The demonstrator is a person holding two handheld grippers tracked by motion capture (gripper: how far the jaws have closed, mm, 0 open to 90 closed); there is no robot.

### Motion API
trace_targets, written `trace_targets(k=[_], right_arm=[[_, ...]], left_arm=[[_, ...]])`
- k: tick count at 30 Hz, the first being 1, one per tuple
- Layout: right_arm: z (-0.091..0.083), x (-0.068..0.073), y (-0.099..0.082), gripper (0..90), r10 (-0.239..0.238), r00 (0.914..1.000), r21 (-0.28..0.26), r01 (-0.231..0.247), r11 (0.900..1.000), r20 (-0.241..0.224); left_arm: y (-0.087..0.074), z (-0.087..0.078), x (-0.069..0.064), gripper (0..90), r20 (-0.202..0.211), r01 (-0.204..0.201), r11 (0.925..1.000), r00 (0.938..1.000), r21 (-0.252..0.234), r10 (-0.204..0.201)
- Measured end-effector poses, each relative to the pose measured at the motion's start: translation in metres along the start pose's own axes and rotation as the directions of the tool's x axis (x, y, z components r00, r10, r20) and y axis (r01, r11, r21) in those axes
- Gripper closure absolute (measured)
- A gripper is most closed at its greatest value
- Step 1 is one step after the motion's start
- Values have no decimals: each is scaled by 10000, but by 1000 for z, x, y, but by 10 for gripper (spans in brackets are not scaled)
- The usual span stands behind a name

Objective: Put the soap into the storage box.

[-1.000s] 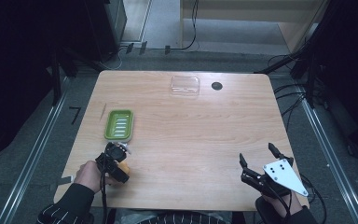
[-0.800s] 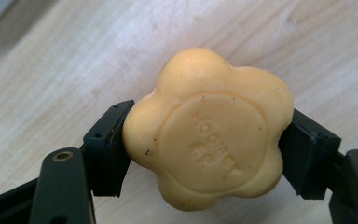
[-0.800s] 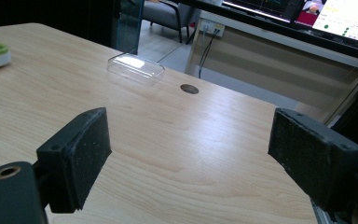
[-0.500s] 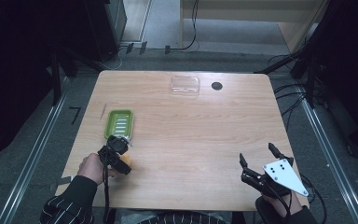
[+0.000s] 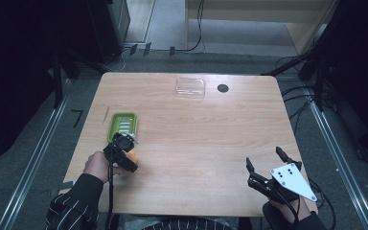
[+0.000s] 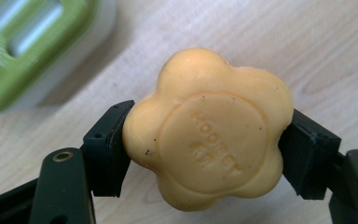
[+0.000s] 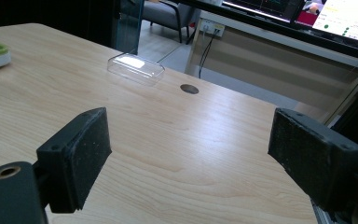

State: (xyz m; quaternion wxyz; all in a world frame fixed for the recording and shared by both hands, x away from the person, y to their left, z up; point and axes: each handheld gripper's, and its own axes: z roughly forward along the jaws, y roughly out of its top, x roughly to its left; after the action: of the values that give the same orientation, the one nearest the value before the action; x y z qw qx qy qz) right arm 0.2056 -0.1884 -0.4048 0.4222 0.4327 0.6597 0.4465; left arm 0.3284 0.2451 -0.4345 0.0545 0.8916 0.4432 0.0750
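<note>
Soap (image 6: 208,128), waxy, flower-shaped (lettering embossed), clamped by left gripper (image 6: 208,144) above wood-grain table (image 6: 307,46).

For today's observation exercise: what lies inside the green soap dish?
The green soap dish holds nothing but its own pale slats; the left gripper hides its near edge. The soap sits clamped outside.

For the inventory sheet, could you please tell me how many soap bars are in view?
1. The flower-shaped yellow soap bar is clamped in the left hand-held gripper, just short of the green soap dish. None shows elsewhere on the table.
</note>
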Motion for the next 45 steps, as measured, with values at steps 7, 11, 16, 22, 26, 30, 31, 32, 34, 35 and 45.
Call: trace_targets(k=[7, 11, 16, 22, 26, 30, 31, 32, 34, 35, 45], right_arm=[[0, 0, 0, 133, 11, 10000, -4, -11, 10000, 2], [0, 0, 0, 133, -14, 10000, -20, 14, 10000, 3], [0, 0, 0, 133, -6, 10000, 8, 6, 10000, -15], [0, 0, 0, 133, -17, 10000, 4, 17, 10000, -16], [0, 0, 0, 133, -29, 10000, 7, 29, 10000, -18], [0, 0, 0, 133, -7, 10000, 6, 7, 10000, 4], [0, 0, 0, 133, -1, 10000, 0, 1, 10000, 2], [0, 0, 0, 133, -1, 10000, 0, 1, 10000, 2], [0, 0, 0, 133, -18, 10000, 7, 18, 10000, -5], [1, 0, 0, 133, -39, 10000, 8, 39, 10000, -2], [0, -1, 0, 133, 3, 10000, 8, -3, 10000, 38]], left_arm=[[4, -5, 4, 281, -155, 94, 9994, 9998, -327, -99], [6, -9, 9, 282, -137, 200, 9985, 9997, -516, -208], [9, -13, 15, 281, -218, 268, 9973, 9994, -686, -283], [12, -18, 20, 281, -359, 394, 9944, 9984, -980, -431], [15, -20, 23, 281, -331, 397, 9934, 9985, -1077, -435], [18, -24, 27, 281, -281, 482, 9903, 9982, -1305, -523], [19, -25, 28, 281, -318, 494, 9894, 9980, -1363, -542], [19, -25, 29, 281, -308, 491, 9898, 9981, -1337, -537], [20, -26, 32, 281, -320, 580, 9880, 9975, -1430, -632], [20, -27, 33, 281, -335, 565, 9885, 9975, -1402, -618], [29, -32, 43, 281, -392, 681, 9829, 9963, -1712, -759]])
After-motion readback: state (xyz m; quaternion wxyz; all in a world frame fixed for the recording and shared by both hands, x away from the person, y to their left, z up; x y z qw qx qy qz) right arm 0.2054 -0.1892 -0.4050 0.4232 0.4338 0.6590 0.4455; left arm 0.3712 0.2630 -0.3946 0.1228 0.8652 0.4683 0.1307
